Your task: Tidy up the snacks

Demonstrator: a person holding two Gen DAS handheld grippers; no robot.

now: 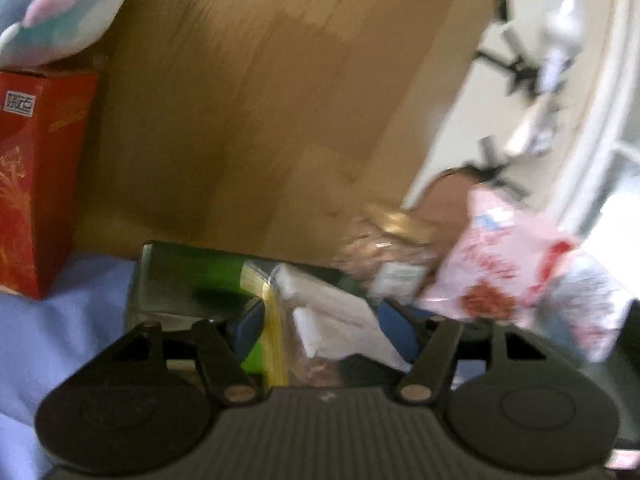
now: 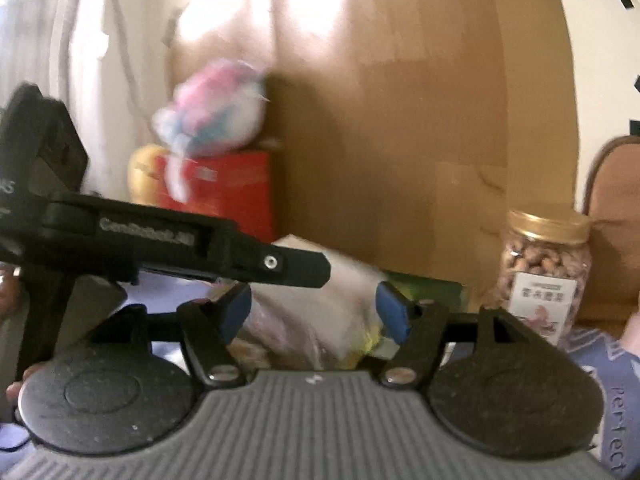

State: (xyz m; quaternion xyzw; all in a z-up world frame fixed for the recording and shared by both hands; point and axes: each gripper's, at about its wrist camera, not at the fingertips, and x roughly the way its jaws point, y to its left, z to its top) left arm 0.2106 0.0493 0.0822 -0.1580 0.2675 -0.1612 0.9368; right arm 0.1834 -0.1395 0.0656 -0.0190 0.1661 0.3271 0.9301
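My left gripper [image 1: 324, 326] has its blue pads around a clear snack packet [image 1: 332, 312] with a white label and a yellow strip; whether they press on it is blurred. A green box [image 1: 196, 276] lies behind it. My right gripper [image 2: 316, 312] has its pads either side of the same clear packet [image 2: 316, 300], with the left gripper's black body [image 2: 160, 240] crossing just above. A peanut jar with a gold lid [image 2: 546, 268] stands to the right and shows blurred in the left wrist view [image 1: 392, 248]. A pink snack bag [image 1: 504, 264] hangs at the right.
A red box [image 1: 36, 176] stands at the left on the blue bedsheet [image 1: 60, 340], with a pastel plush toy [image 1: 60, 16] on top. A wooden headboard [image 1: 272, 100] rises behind. A brown chair back [image 2: 616, 200] is at the far right.
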